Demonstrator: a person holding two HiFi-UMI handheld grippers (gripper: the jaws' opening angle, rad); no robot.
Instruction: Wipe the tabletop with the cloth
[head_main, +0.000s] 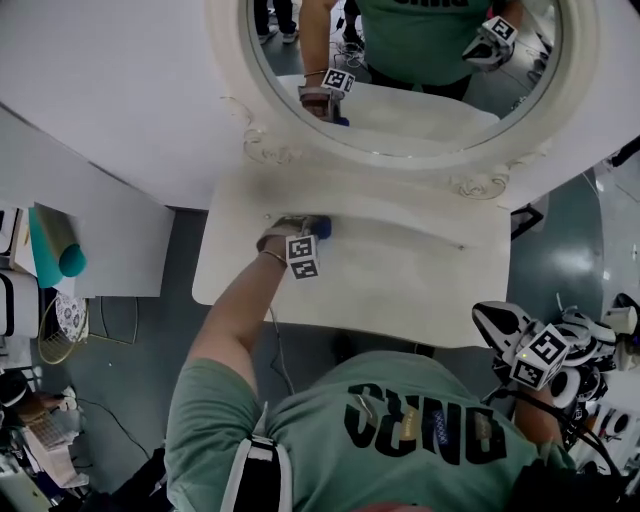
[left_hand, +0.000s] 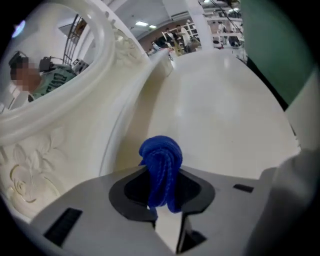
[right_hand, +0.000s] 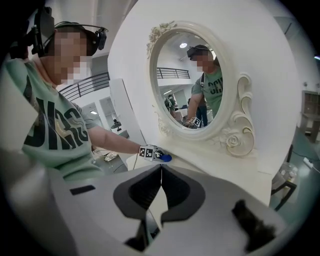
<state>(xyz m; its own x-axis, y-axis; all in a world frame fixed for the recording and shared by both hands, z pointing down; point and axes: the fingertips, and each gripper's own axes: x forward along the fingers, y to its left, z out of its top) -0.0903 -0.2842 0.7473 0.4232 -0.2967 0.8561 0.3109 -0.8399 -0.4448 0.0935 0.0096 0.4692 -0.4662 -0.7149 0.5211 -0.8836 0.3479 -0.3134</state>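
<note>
The left gripper (left_hand: 164, 197) is clamped on a bunched blue cloth (left_hand: 161, 165), which pokes out past its jaws at the lower centre of that view. In the head view the cloth (head_main: 322, 229) lies on the white table (head_main: 400, 285) at frame centre, near the mirror (head_main: 480, 170) base. The right gripper (right_hand: 161, 182) has its jaws closed together on nothing. In the head view it sits at lower right, off the table's edge.

The cloth (left_hand: 161, 165) is lying on the table (head_main: 400, 285), toward its left rear, just before the mirror (right_hand: 187, 75).
</note>
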